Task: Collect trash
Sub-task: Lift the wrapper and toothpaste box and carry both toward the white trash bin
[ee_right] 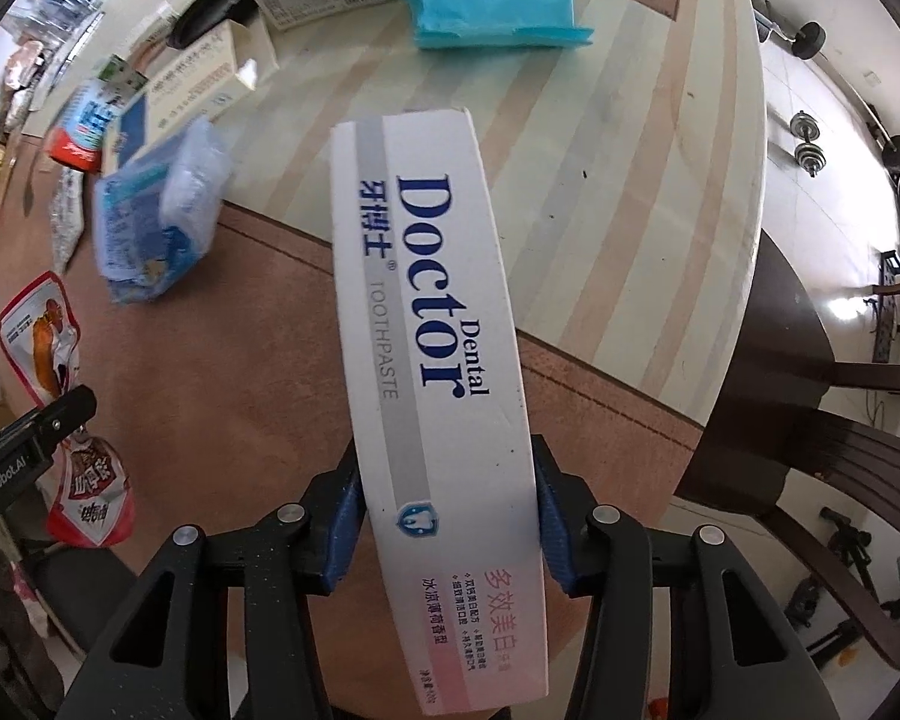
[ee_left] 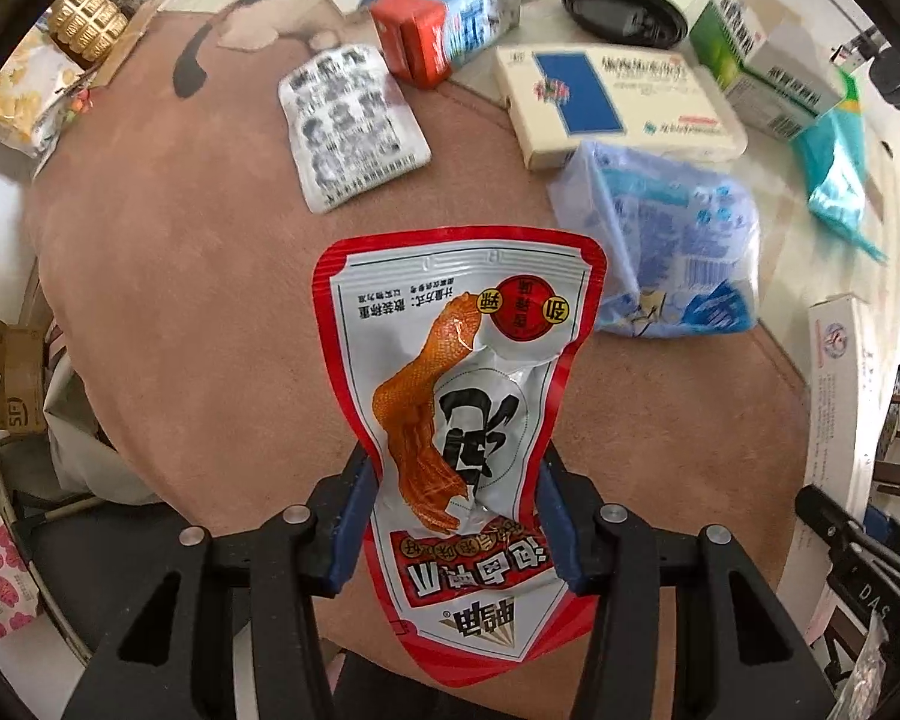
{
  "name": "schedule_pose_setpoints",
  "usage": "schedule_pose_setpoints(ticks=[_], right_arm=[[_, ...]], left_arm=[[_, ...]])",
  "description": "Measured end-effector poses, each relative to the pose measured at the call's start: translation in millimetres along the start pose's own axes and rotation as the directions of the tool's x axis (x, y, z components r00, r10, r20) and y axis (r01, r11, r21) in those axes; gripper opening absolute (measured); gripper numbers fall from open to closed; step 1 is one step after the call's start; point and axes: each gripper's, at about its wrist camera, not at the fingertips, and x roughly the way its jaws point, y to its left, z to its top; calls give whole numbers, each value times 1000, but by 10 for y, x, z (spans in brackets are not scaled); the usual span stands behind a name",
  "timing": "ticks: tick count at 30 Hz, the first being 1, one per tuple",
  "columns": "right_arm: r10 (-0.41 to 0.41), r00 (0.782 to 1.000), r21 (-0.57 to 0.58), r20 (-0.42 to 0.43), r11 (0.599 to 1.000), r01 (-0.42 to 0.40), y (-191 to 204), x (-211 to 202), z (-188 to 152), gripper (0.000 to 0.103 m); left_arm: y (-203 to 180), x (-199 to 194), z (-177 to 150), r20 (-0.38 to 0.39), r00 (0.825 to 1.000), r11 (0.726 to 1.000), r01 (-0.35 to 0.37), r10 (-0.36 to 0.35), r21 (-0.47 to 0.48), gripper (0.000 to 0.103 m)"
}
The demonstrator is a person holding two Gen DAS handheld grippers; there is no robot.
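Above the tabletop [ee_left: 210, 276]:
Left hand-held gripper [ee_left: 450, 516]: clamped on red-and-white snack pouch [ee_left: 456, 372].
Right hand-held gripper [ee_right: 447, 516]: clamped on white toothpaste box [ee_right: 432, 330].

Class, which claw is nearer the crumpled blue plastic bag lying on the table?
Left, probably. The left claw hangs just beside the blue plastic bag; the right claw sits farther off.

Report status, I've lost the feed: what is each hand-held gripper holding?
Left hand-held gripper clamps snack pouch. Right hand-held gripper clamps toothpaste box. Nothing blocking.
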Motion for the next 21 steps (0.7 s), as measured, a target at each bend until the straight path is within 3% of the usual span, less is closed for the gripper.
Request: schedule_pose_setpoints(ticks=[10, 15, 16, 17, 18, 21], right_arm=[[47, 995, -15, 91, 999, -46, 220, -497, -206, 51], [77, 986, -67, 148, 995, -68, 616, -947, -292, 51], [83, 985, -78, 153, 994, -71, 669, -1016, -263, 51], [93, 983, -96, 160, 992, -78, 801, -1086, -300, 51], [105, 981, -118, 164, 989, -87, 960, -1131, -338, 51], [142, 978, -187, 154, 976, -112, 1446, -1151, -478, 51]], left_arm=[[319, -620, -60, 112, 988, 993, 112, -108, -33, 47], [1134, -892, -219, 205, 959, 977, 207, -193, -49, 47], [1433, -743, -208, 218, 954, 974, 220, -203, -52, 47], [1589, -838, -288, 242, 946, 970, 236, -215, -61, 47], [1884, -698, -172, 253, 942, 967, 245, -221, -67, 47], [2333, -750, -380, 286, 933, 960, 257, -217, -109, 47]])
